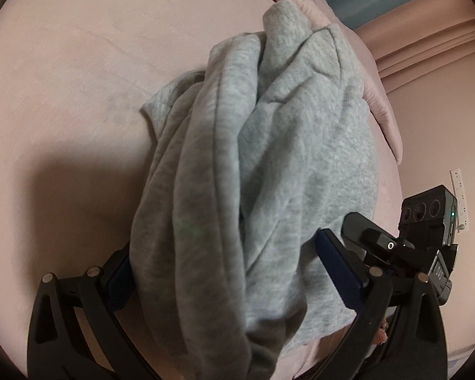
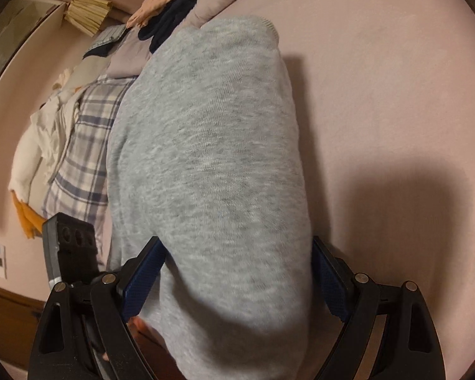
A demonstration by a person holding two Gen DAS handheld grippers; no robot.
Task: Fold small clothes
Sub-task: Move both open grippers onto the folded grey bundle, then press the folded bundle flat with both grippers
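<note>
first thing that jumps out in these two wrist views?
The bunched grey garment fills the middle of both views, hanging between the fingers of the left claw and the right claw above the pink bed surface. In the right wrist view, a pile of other clothes, with a plaid piece, lies along the left.

Dim warm light, hard dark shadows, fisheye-bent edges, slight motion blur

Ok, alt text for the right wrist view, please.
A bulky grey garment fills the frame, bunched between the right claw's wide-spread blue pads over a pink bed sheet. A plaid cloth and other clothes lie at left.
</note>
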